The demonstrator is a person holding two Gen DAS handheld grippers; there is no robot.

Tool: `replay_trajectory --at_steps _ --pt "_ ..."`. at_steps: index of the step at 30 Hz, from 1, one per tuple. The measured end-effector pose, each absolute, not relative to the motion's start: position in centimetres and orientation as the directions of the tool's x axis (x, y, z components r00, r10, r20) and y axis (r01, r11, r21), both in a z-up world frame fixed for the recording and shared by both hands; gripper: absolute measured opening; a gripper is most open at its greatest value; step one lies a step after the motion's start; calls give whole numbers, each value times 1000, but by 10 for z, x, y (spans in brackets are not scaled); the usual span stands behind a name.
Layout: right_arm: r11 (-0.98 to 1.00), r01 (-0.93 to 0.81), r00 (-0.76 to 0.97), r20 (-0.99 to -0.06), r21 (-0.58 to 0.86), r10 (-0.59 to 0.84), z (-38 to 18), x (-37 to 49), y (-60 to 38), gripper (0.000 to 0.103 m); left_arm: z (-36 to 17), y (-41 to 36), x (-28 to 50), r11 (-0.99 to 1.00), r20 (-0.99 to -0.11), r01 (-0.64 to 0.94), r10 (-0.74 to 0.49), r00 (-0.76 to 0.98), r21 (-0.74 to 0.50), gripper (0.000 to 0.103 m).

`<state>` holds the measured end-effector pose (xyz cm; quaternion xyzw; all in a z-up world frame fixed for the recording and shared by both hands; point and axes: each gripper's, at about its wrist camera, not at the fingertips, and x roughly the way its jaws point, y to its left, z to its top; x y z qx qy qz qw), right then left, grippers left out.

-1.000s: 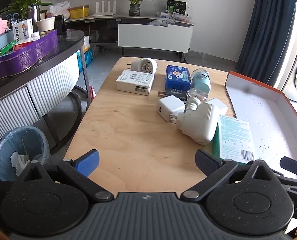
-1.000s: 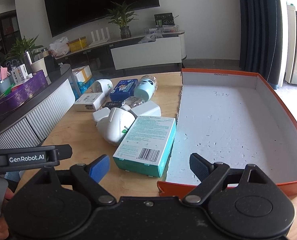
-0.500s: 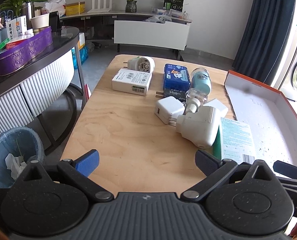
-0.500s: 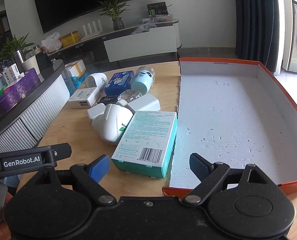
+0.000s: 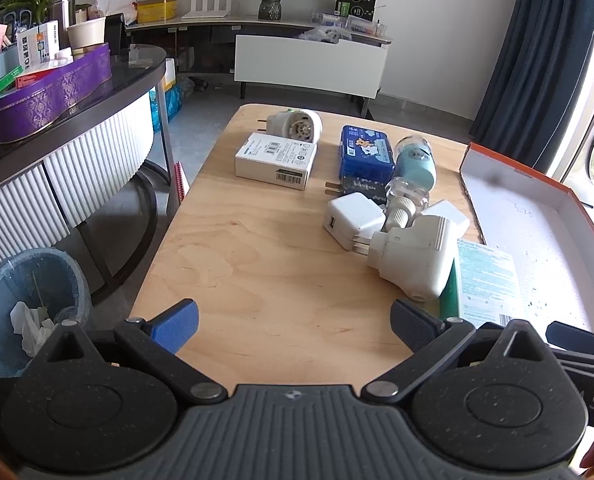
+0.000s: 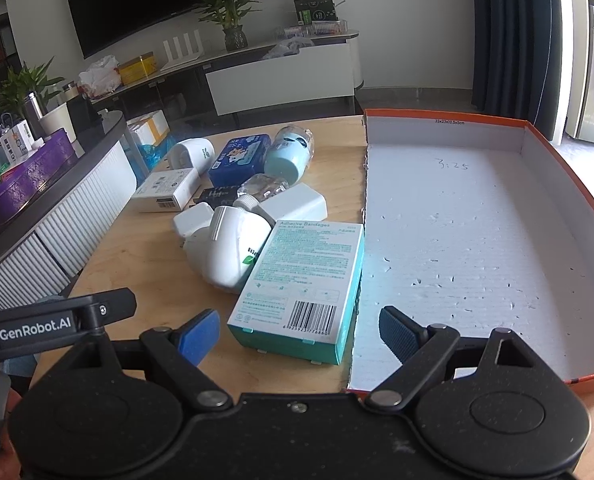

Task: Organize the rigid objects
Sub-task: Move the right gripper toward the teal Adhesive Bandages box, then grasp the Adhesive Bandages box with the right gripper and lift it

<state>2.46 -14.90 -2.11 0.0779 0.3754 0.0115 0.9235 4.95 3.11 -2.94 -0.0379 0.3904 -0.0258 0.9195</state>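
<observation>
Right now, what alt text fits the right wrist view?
The open right gripper hovers empty near a teal bandage box lying beside an empty orange-rimmed tray. Behind the box, white plug adapters and small packages clutter the wooden table.

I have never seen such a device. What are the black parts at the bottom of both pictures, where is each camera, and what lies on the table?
These are two hand-held grippers, no robot arm. Each carries a camera looking forward along its two fingers, so the black parts are the gripper itself. One picture is from the left gripper, the other from the right gripper. Both are open and hold nothing.

On the wooden table lie small items: an adhesive bandages box, a large white plug-in device, a white USB charger, a white barcode box, a blue tin and a light blue bottle. Beside them, touching the bandages box, sits an open orange-edged box, empty.
</observation>
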Motion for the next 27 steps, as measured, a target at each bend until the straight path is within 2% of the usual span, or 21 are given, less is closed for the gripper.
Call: replay_trajectory --at_steps 18,27 --pt "989 80 670 -741 126 40 -33 55 -140 102 -35 42 56 994 -722 6 -81 688 -105 103" --pt "989 119 599 -801 85 -3 -41 87 -126 101 -36 43 61 995 -726 6 -77 684 -100 103"
